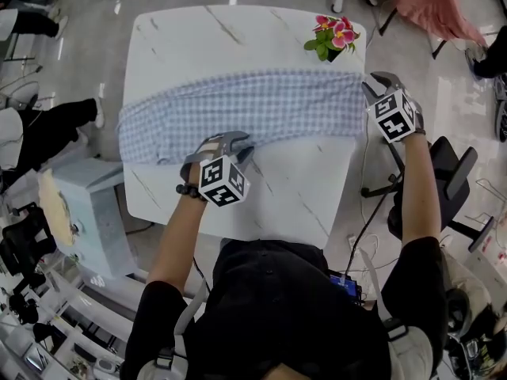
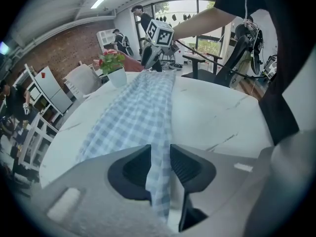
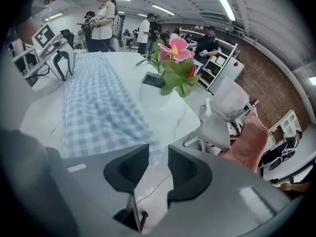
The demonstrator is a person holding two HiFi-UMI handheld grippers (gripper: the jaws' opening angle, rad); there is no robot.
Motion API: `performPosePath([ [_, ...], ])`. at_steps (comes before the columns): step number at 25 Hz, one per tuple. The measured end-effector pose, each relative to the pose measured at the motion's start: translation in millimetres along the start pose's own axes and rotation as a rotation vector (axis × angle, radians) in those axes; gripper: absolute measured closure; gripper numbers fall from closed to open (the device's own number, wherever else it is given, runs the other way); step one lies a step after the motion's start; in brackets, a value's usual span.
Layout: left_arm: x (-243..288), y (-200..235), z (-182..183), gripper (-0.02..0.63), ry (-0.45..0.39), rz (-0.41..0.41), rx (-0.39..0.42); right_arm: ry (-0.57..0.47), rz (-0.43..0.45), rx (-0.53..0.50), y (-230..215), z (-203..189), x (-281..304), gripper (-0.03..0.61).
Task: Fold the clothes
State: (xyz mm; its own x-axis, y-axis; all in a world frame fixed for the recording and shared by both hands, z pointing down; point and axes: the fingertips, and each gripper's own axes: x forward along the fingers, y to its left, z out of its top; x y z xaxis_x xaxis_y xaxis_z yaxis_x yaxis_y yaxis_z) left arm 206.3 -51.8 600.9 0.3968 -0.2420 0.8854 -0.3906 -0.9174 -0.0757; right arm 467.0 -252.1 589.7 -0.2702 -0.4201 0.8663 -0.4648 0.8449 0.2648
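Note:
A blue-and-white checked garment (image 1: 253, 105) lies as a long band across the white marble table (image 1: 277, 188). My left gripper (image 1: 230, 145) sits at the band's near edge, left of the middle. In the left gripper view its jaws (image 2: 160, 154) are shut on a fold of the garment (image 2: 138, 112), which fills the gap between the pads. My right gripper (image 1: 379, 84) is at the band's right end, by the table edge. In the right gripper view it (image 3: 158, 154) stands open with nothing between the pads, and the garment's (image 3: 94, 107) end lies just ahead of the left pad.
A white pot of pink flowers (image 1: 333, 38) stands at the table's far right corner, close to the right gripper. A black chair (image 1: 451, 172) is off the table's right side. Pink cloth (image 1: 432, 6) hangs on a chair beyond. People stand around the room.

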Motion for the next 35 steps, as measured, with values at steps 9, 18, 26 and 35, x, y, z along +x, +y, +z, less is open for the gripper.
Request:
performPosePath([
  [9,1,-1,2,0.486,0.019,0.012,-0.007,-0.009,0.005,-0.029,21,-16,-20,0.456],
  [18,8,-5,5,0.486,0.033,0.023,-0.006,-0.097,0.034,0.158,56,-28,-55,0.455],
  [26,16,-8,14,0.486,0.041,0.029,0.003,-0.152,0.202,0.626,100,-51,-50,0.388],
  [35,22,-5,12,0.486,0.049,0.041,-0.014,-0.159,0.208,0.741,94,-44,-30,0.316],
])
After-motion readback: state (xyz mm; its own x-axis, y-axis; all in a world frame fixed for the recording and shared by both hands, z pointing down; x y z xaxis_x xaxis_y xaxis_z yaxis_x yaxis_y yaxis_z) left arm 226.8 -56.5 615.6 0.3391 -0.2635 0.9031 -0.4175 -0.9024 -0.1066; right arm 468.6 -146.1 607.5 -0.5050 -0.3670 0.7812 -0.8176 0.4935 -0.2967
